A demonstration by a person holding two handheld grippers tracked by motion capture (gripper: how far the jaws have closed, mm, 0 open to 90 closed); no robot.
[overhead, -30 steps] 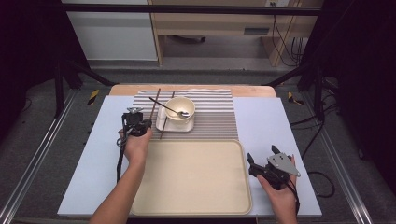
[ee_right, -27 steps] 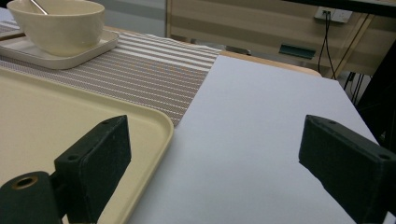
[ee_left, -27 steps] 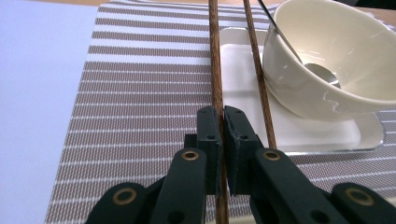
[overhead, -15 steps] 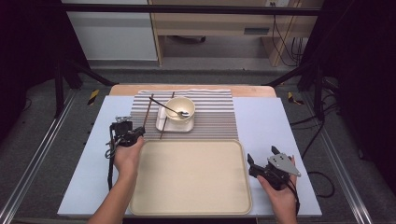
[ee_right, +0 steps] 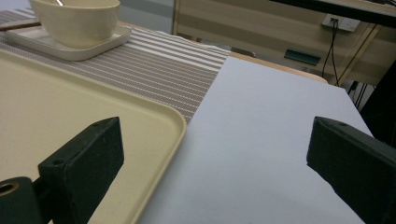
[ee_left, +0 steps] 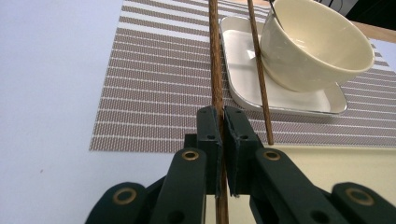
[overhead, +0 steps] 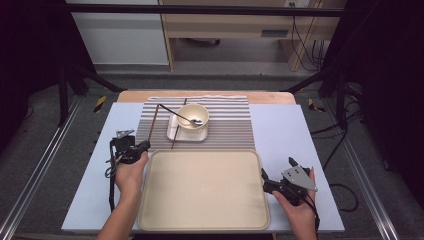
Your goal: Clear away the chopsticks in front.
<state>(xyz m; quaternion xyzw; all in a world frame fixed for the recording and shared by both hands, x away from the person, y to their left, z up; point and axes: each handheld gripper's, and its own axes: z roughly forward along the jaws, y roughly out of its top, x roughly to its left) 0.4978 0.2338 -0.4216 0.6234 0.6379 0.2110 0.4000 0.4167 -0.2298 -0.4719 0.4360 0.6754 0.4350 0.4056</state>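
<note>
— Start at the left of the high view. What's that hand doing?

— The left gripper (overhead: 142, 146) sits at the left edge of the beige tray (overhead: 165, 210), just below the striped placemat (overhead: 230, 127). In the left gripper view (ee_left: 219, 119) its jaws are pressed together on a brown chopstick (ee_left: 215, 70), pinching it near its lower end, so the stick runs up the middle of the frame across the mat.

— And the other stick?

— The second chopstick (ee_left: 259, 79) lies just right of the held one, its upper part leaning over the rim of the white square plate (ee_left: 243, 70). In the high view it slants from the plate's left side down to the mat's lower edge.

— What's in the centre?

— A cream bowl (overhead: 193, 116) stands on that plate, upper middle of the frame, with a spoon (overhead: 187, 119) resting in it, handle pointing up and left.

— And on the right?

— The right gripper (overhead: 265, 178) hovers at the tray's right edge, low in the frame. Its jaws have just been opening; in the right gripper view (ee_right: 215, 154) they stand spread wide, nothing between them, over the tray's corner and the pale blue table cover (ee_right: 261, 140).
</note>
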